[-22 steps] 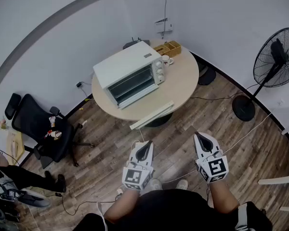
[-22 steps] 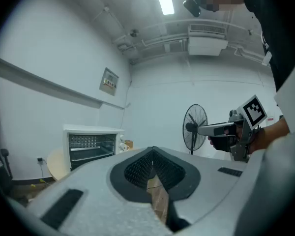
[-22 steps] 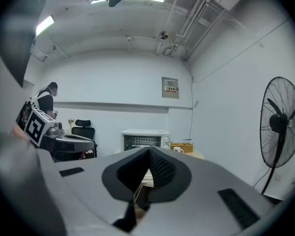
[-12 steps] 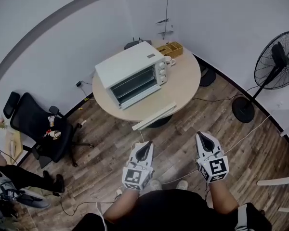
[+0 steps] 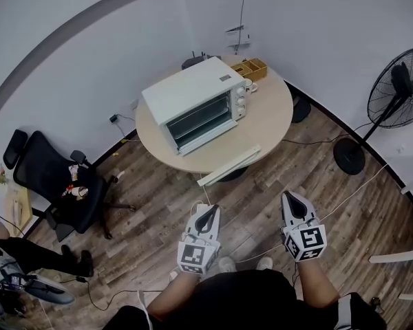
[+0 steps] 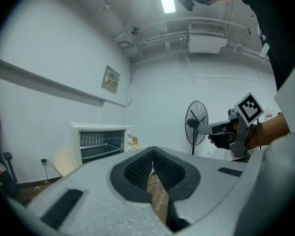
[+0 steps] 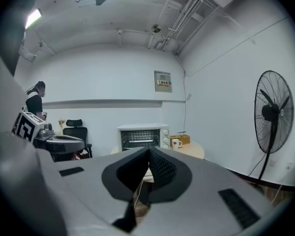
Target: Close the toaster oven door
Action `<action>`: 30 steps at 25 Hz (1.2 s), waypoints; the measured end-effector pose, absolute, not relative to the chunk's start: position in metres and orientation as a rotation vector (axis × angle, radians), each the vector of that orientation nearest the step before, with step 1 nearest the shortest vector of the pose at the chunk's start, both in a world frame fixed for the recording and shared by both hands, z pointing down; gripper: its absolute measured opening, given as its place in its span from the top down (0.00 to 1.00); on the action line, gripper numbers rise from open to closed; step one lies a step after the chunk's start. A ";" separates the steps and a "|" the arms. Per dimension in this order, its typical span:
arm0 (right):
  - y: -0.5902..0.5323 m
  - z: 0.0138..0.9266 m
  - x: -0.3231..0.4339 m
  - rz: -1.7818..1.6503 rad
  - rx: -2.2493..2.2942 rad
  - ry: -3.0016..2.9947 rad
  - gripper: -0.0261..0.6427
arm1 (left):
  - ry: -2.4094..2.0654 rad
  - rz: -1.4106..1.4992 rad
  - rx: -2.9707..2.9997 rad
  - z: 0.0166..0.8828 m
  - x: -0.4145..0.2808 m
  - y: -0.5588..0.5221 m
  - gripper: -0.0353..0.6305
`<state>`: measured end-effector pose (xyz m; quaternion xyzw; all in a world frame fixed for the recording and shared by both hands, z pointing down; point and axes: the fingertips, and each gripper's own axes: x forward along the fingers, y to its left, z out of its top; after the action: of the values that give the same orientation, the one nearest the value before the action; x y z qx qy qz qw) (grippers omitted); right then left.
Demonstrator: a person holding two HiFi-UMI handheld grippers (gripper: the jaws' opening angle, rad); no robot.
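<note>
The toaster oven (image 5: pixel 196 102) sits on the round surface (image 5: pixel 270 115) well ahead, door seemingly dropped open — we should walk closer first, left claw (image 5: pixel 207 212) and right claw (image 5: pixel 292 200) both closed and empty, then lift its front edge.

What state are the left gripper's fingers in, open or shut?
Shut. Its own camera view shows the fingers of the left gripper meeting at the tips, with nothing held between them.

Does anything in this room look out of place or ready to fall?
A long white bar lies right along the near edge of the round table, and its left end seems to poke past the rim, so it looks precarious. Nothing else stands out.
</note>
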<state>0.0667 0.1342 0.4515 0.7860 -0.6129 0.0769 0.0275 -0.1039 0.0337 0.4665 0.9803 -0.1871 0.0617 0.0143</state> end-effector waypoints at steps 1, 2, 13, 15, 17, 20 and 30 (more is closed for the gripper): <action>0.131 0.453 0.063 0.240 2.420 -1.890 0.96 | -0.583 0.190 3.058 0.467 -0.107 0.031 0.94; 0.128 0.455 0.058 0.239 2.412 -1.890 0.96 | -0.582 0.189 3.062 0.468 -0.111 0.028 0.94; 0.099 0.450 0.058 0.128 2.347 -1.877 0.96 | -0.548 0.191 3.082 0.470 -0.111 0.010 0.94; 0.091 0.451 0.062 0.122 2.330 -1.889 0.96 | -0.555 0.206 3.080 0.473 -0.108 0.006 0.94; 0.079 0.453 0.066 0.119 2.305 -1.909 0.96 | -0.580 0.223 3.070 0.477 -0.106 -0.001 0.94; 0.060 0.452 0.073 0.115 2.250 -1.955 0.96 | -0.634 0.246 3.053 0.480 -0.101 -0.014 0.94; -0.005 0.457 0.121 0.090 2.027 -2.102 0.96 | -0.803 0.323 2.995 0.493 -0.054 -0.053 0.94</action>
<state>0.1212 -0.0052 0.4567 0.6896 -0.7152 0.0308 0.1096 -0.0537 -0.0525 0.4928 0.9606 -0.2576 0.1036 0.0120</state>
